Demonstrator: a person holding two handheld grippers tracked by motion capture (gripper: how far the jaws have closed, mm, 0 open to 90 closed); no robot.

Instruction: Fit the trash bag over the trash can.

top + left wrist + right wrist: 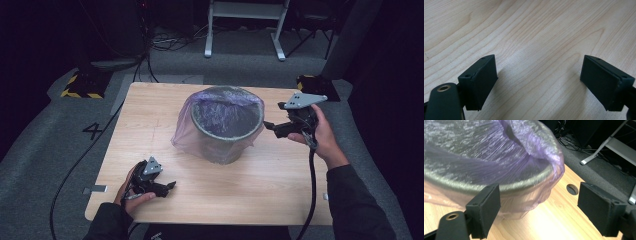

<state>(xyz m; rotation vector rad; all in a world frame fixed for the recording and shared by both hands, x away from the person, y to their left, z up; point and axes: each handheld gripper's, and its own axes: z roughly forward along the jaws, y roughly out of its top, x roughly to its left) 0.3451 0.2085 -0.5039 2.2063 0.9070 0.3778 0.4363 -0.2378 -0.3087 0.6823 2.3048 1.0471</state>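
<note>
- Jaws of the right gripper (537,213) stood wide apart with nothing between the pads; in the right gripper view they pointed at the rim of the bin (506,186), close to it but not touching.
- Jaws of the left gripper (539,85) were likewise spread wide and held nothing, with bare wood of the table (536,37) between them.
- From the high view, the bin (227,137) stood upright near the middle of the table (150,130), a little toward the far side.
- A purple plastic bag (187,127) lined the bin, folded over the rim and hanging loose down the outside.
- The right gripper (270,126) was held just beside the bin's right side, at rim height, pointing left toward it.
- The left gripper (170,187) lay low near the table's near left corner, well apart from the bin.
- A round cable hole (572,189) showed in the tabletop beyond the bin in the right gripper view.
</note>
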